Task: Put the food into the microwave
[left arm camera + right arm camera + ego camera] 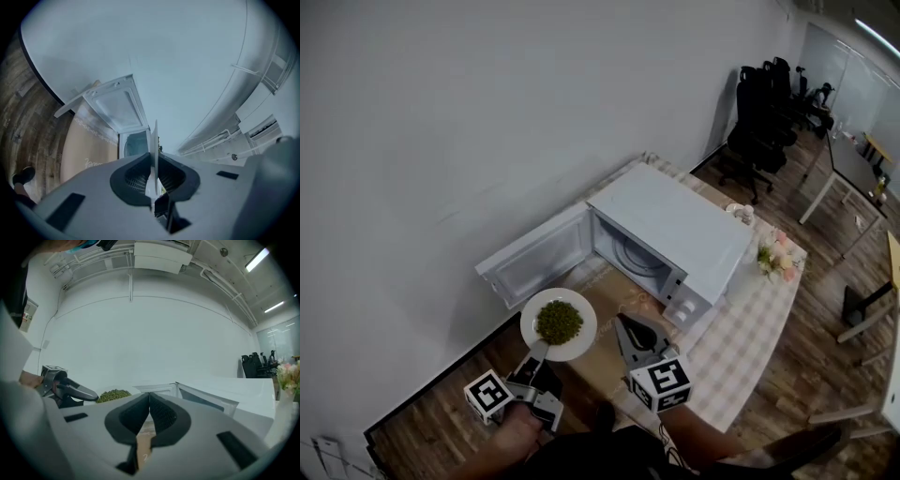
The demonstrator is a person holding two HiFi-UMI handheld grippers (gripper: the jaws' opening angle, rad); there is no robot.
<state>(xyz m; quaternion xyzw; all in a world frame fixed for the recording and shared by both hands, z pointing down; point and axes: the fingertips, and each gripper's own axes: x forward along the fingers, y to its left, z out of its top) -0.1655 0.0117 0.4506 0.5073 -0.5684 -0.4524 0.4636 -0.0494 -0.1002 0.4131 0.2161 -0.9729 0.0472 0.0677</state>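
- The microwave (675, 234) sits on the table (750, 328) at the middle of the head view. Its door (539, 262) is swung wide to the left and the cavity looks bare, so opening it is done.
- The food (560, 322), a green heap, lies on a white plate (558, 323) just below and left of the open cavity in the head view. It is held in the air in front of the door, not yet inside.
- The left gripper (538, 351) has the plate by its near rim. In the left gripper view the jaws are pinched onto the thin white edge of the plate (153, 136), which stands between the pads, and the cavity shows straight beyond it.
- The right gripper (628, 326) hovers low centre in the head view, just right of the plate and in front of the microwave. Its own view shows the jaws closed together with nothing between them, only table seen past them.
- Done so far, as I read it: door open, plate picked up and brought to the mouth of the oven.
- Left to do: slide the plate level through the opening, set it on the floor of the cavity, let go and draw back. The door may need shutting after, likely a job for the free right gripper.
- The rim grip is one-sided, so the plate could tip if it tilts on the way in.
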